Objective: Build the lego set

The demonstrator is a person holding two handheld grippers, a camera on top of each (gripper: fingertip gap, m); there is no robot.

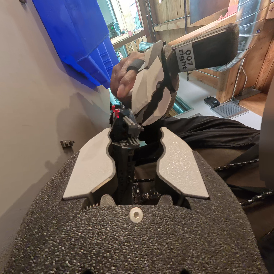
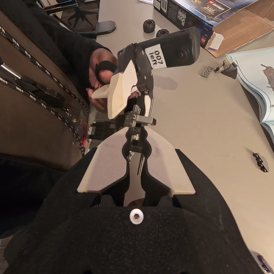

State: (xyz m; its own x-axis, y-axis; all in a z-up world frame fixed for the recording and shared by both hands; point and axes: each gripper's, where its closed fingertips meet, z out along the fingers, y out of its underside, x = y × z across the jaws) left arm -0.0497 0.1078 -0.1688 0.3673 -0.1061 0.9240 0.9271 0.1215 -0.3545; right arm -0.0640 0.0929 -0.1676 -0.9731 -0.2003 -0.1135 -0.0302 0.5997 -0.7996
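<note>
Two grippers are meeting over one black-and-grey brick model (image 2: 133, 127), right at the table (image 2: 200, 118) edge near the person's lap. The right gripper (image 2: 135, 131) is clamping the model: its pale fingers (image 2: 117, 142) are drawn close together, pads pressing on a narrow grey studded part of the build. The rest of the model is sticking out ahead of its fingertips and off to its left.

The left gripper (image 1: 134, 130) is standing wide open around the same model. Its near-side finger (image 1: 97, 148) is sitting just beside the black body, while the other finger (image 1: 175, 148) is clearly apart from it, so nothing is being squeezed there. Red translucent bits (image 1: 115, 110) are glinting on the model's far end, just beyond those open fingertips.

A hand (image 1: 123, 80) is wrapping the right gripper's handle, a black strap across one finger. Left of the left gripper, a small grey brick (image 1: 67, 143) is lying alone on the table, and a blue bin (image 1: 77, 41) is sitting farther off. Beyond the right gripper, two black wheels (image 2: 155, 28) are resting near a set box (image 2: 192, 13), with an open instruction booklet (image 2: 255, 83), a grey plate (image 2: 207, 71) and a dark curved piece (image 2: 261, 162) to its right.
</note>
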